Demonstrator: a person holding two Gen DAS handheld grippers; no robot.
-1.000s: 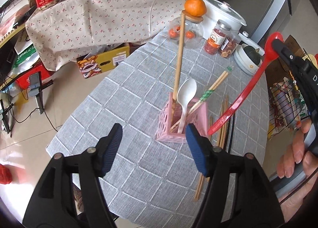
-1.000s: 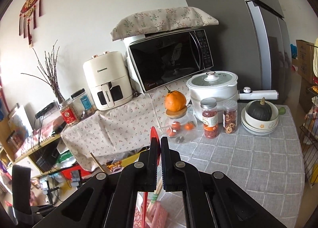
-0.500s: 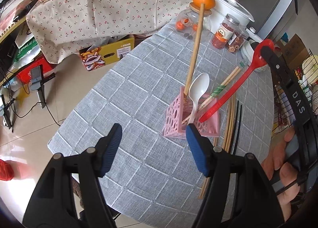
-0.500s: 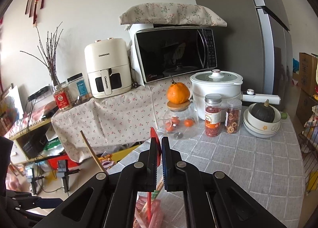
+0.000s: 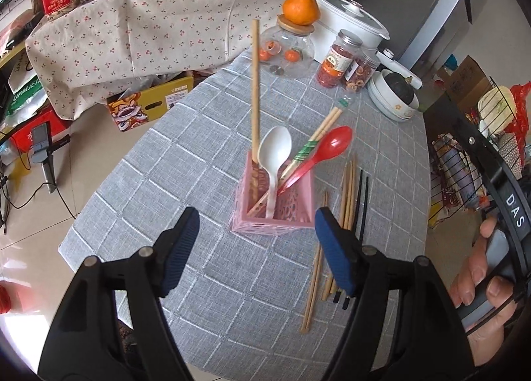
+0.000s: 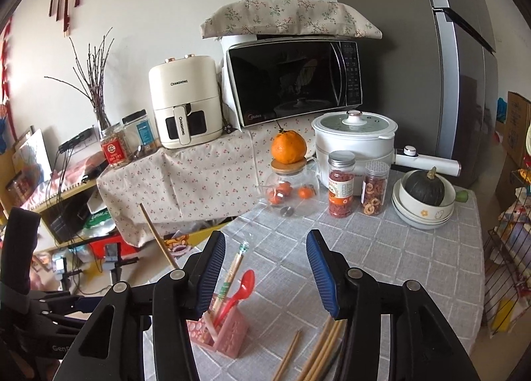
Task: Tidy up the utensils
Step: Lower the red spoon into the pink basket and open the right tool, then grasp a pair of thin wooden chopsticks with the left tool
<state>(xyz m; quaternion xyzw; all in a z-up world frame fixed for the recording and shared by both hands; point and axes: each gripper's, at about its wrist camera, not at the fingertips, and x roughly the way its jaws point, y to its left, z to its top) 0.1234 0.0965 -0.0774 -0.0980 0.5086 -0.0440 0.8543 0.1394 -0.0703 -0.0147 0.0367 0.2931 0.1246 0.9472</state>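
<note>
My right fingers have just been opening and now stand apart, with nothing between them. The red spoon leans in the pink holder on the counter. My left fingers are wide, empty. Loose chopsticks lie beside the holder.

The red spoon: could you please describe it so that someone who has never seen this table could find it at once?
Look at the grey checked tablecloth and find the pink holder standing near its middle. The red spoon stands in it, handle down, leaning toward the loose chopsticks lying on the cloth. It is the only red utensil; the white spoon beside it stands more upright.
</note>
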